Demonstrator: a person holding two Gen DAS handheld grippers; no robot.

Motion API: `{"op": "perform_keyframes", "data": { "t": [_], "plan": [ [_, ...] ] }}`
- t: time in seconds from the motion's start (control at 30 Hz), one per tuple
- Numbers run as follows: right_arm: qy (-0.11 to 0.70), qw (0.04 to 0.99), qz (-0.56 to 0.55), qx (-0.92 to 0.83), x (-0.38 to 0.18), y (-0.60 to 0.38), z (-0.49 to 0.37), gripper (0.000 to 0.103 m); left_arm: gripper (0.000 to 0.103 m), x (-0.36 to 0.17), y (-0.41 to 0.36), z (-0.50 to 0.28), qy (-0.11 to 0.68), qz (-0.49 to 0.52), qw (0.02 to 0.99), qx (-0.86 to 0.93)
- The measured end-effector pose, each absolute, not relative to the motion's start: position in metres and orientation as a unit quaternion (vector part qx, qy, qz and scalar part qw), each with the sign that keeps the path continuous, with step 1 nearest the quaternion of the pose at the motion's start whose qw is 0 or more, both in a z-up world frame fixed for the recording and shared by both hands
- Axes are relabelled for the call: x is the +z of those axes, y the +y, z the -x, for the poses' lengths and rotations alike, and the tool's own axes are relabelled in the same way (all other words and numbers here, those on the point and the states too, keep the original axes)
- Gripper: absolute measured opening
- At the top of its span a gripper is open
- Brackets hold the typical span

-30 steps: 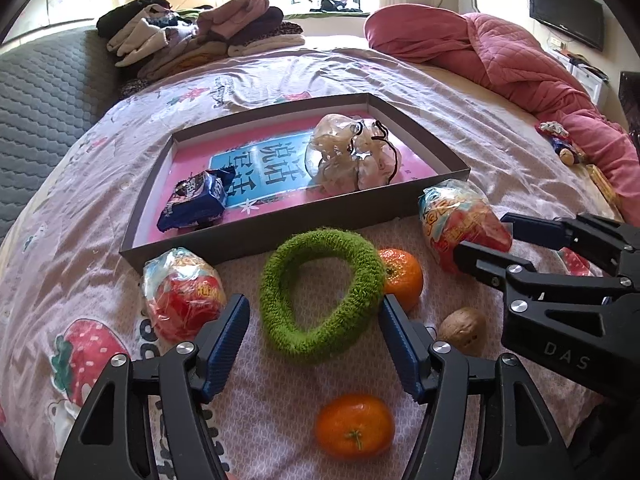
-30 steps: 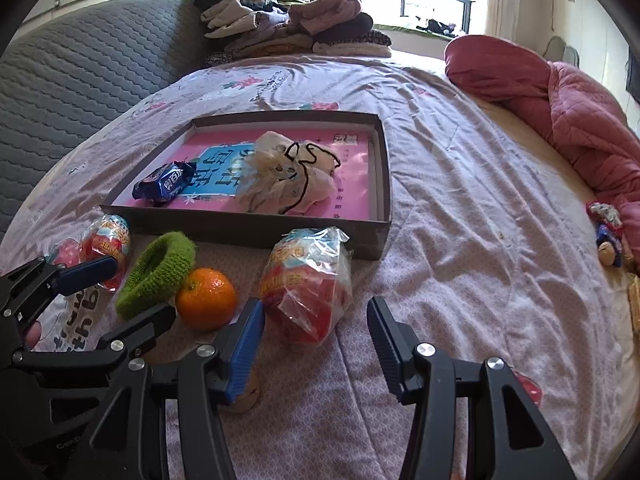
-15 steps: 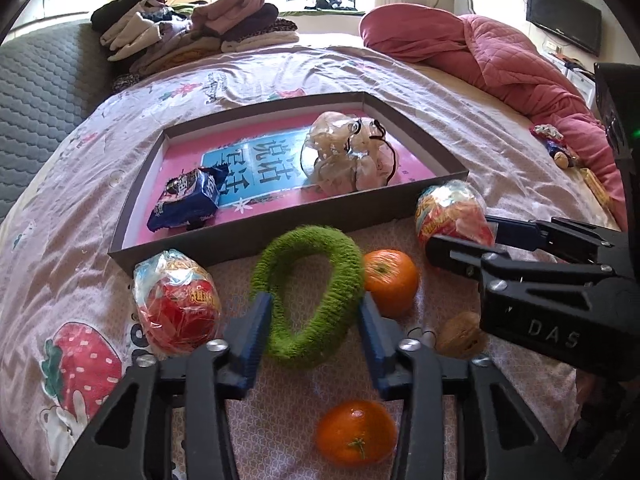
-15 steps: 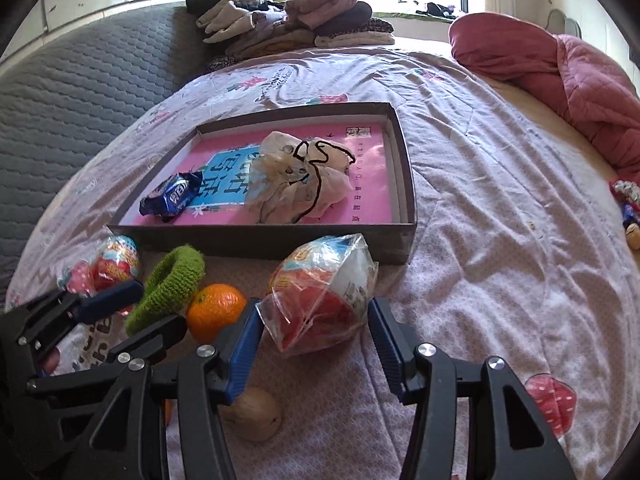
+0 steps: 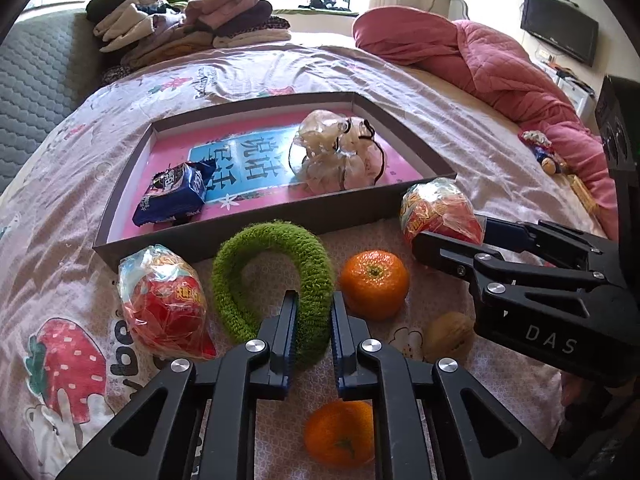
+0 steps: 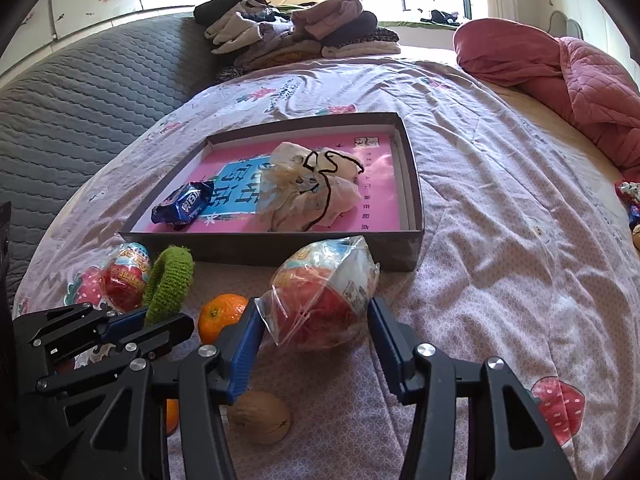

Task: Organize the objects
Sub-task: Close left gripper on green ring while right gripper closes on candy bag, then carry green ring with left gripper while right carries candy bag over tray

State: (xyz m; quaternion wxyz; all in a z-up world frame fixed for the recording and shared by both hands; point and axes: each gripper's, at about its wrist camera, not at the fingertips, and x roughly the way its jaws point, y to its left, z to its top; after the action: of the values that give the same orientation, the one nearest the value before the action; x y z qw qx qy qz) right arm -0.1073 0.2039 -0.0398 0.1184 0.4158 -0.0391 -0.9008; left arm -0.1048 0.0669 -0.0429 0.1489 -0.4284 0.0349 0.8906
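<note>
On the bedsheet (image 5: 460, 128) the shallow box (image 5: 256, 222) lies ahead of me. My right tongs (image 6: 312, 330) gape around the red snack bag (image 6: 324, 304) (barely touching). My left tongs (image 5: 313, 320) pinch the green knitted ring (image 5: 276, 276) at its near edge.

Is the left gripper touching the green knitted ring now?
Touching. In the left wrist view the left gripper has both fingers closed on the near side of the green knitted ring, with no gap showing.

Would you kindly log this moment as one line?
left gripper: shut on fuzzy green knitted ring | right gripper: open around clear-wrapped red snack bag
</note>
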Motion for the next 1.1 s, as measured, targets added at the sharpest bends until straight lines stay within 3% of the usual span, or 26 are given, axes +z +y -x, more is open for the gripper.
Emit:
{"op": "perform_keyframes", "data": {
  "t": [1.1],
  "plan": [
    [-0.009,0.147,-0.345,-0.927,-0.001,0.179,0.063,0.053,0.014,0.014,0.036,0.068,0.010,0.368,0.128,0.921]
  ]
}}
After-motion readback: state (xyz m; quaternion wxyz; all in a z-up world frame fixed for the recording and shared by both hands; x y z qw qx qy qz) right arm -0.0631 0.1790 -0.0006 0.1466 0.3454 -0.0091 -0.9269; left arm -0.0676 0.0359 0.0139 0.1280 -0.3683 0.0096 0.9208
